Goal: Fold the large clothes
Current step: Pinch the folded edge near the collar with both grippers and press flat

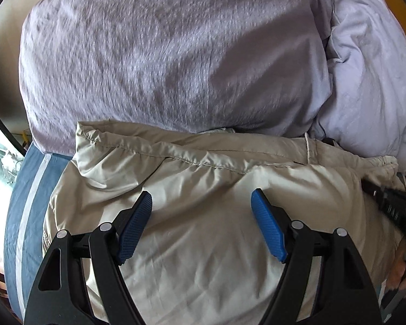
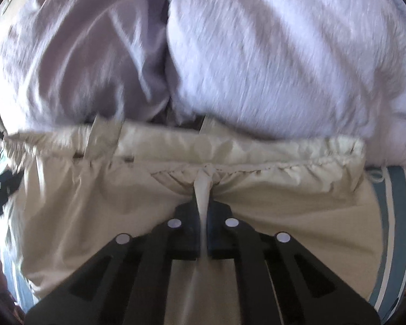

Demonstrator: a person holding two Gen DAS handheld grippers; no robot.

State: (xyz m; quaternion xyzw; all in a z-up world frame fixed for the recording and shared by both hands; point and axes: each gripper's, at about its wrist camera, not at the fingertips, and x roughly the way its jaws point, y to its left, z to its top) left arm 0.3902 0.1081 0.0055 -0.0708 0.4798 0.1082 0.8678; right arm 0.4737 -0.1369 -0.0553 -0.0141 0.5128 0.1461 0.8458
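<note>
Left tool (image 1: 201,203) hangs with its blue pads (image 1: 268,230) spread wide apart, nothing between them, just above the beige garment (image 1: 203,243). Right tool (image 2: 202,211) is clamped shut on a pinched ridge of that same garment (image 2: 121,203), just below its gathered drawstring waistband (image 2: 257,149); the fabric rises as a thin pale fold between the two black fingers (image 2: 219,224).

Largest in both views is the lavender bedding: a fuzzy grey-lilac blanket (image 1: 162,54) heaped across the far side, with a smoother pale-lilac pillow or duvet (image 1: 370,81) touching it on the right. In the right wrist view the same bedding (image 2: 270,54) fills the upper half, blurred.

Next in size, the beige garment lies crumpled on the bed, its far edge touching the blanket. A stitched hem (image 1: 176,154) runs across it in the left wrist view.

Under it shows a blue bedsheet with pale stripes (image 1: 27,203), visible at the left edge of the left view and at the right edge (image 2: 387,216) of the right view.

Smallest: a white drawstring (image 2: 377,176) curls at the right end of the waistband, and part of the right tool (image 1: 392,203) enters the left view at the right, resting on the garment.
</note>
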